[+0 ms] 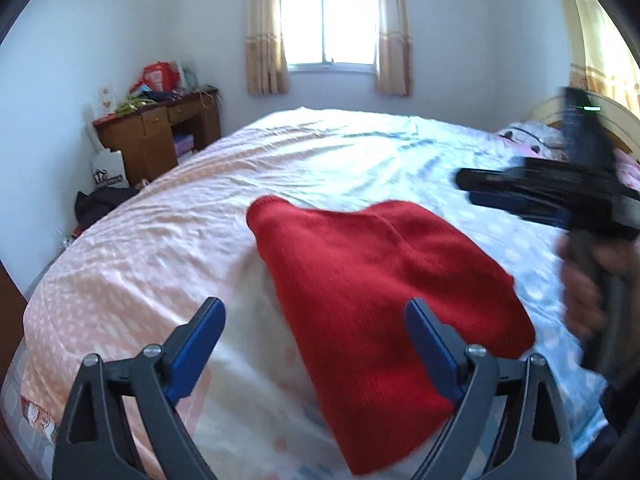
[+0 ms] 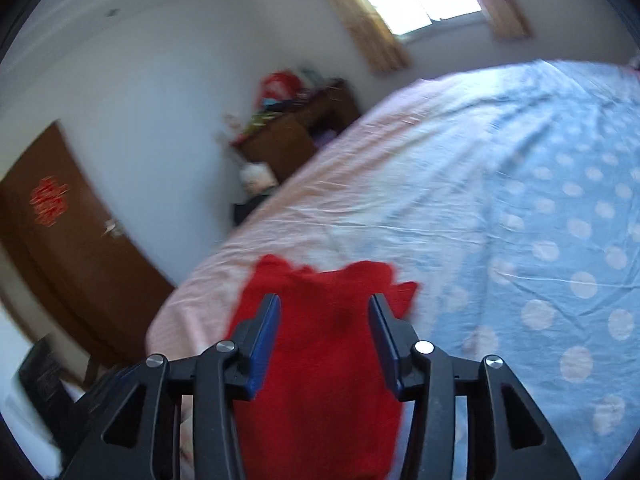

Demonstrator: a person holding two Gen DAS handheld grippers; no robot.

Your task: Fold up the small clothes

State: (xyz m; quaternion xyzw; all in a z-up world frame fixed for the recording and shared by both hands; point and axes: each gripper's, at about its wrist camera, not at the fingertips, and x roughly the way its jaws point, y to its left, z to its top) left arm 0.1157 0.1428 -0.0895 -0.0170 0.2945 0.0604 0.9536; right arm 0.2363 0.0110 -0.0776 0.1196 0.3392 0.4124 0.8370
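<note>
We saw both tongs, left gripper (image 1: 314, 316) and right gripper (image 2: 324, 312), spread apart (gripping nothing) above the red knit (image 1: 372, 280) on the bed (image 1: 160, 248).

The garment (image 1: 376, 280) lies on the bed (image 1: 168, 248), toward its near edge. The table (image 1: 160, 132) stands beyond the bed's left side, below-left of the window (image 1: 328, 20).

I saw the right gripper (image 1: 464, 188) only as a motion smear. My right-wrist view blurred the desk (image 2: 296, 136), and the red garment (image 2: 320, 360) ran under its bottom edge.
</note>
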